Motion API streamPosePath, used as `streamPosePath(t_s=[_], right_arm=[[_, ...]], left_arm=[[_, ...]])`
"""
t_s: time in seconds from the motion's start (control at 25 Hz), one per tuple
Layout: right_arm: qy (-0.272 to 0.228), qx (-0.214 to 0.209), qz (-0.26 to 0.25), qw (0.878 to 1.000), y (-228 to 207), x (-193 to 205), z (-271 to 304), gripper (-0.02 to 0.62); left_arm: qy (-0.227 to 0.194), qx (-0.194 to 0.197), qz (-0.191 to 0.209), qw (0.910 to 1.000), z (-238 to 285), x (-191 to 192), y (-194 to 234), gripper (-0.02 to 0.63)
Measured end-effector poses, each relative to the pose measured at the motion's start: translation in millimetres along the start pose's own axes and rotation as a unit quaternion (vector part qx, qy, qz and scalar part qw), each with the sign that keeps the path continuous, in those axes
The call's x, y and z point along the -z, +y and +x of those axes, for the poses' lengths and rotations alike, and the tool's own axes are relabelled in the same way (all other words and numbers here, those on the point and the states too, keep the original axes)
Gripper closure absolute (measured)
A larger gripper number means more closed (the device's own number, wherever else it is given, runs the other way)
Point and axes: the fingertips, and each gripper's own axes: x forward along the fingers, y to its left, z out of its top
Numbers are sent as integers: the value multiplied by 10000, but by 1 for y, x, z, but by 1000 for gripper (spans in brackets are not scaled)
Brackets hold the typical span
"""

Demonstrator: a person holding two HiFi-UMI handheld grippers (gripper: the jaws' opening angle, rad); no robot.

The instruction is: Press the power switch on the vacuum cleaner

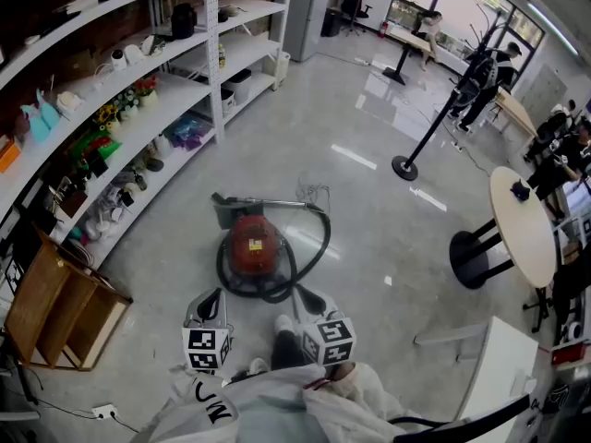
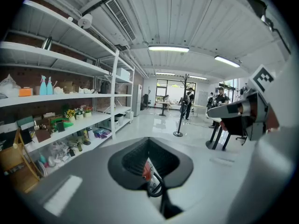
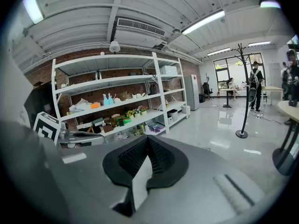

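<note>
While a person is standing on the shiny grey floor point(image 1: 369, 210), the round red and black vacuum cleaner point(image 1: 254, 247) is sitting on that floor just in front of their feet, near the long white shelves point(image 1: 175, 100). Its black hose point(image 1: 263, 293) is curling around it. The left gripper point(image 1: 211, 301) is hovering near the vacuum's left side, not touching it. Its jaws are pressing together with nothing between them, and a bit of red vacuum is peeking through the thin crack under them. The right gripper point(image 1: 307, 296) is hovering near the vacuum's right side, also apart from it, with its jaws closed and holding nothing.
</note>
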Motion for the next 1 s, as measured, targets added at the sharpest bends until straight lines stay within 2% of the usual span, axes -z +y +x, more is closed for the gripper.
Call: streamPosePath(t_s=[0.44,1.0], right_arm=[[76,-25,38,10000,10,14,-16,594],[39,-68,97,9999,-16,11,-26,595]], left_arm=[[63,4,-29,10000,-21,8,-9,606],[51,35,93,9999,-15,-4,-38,606]])
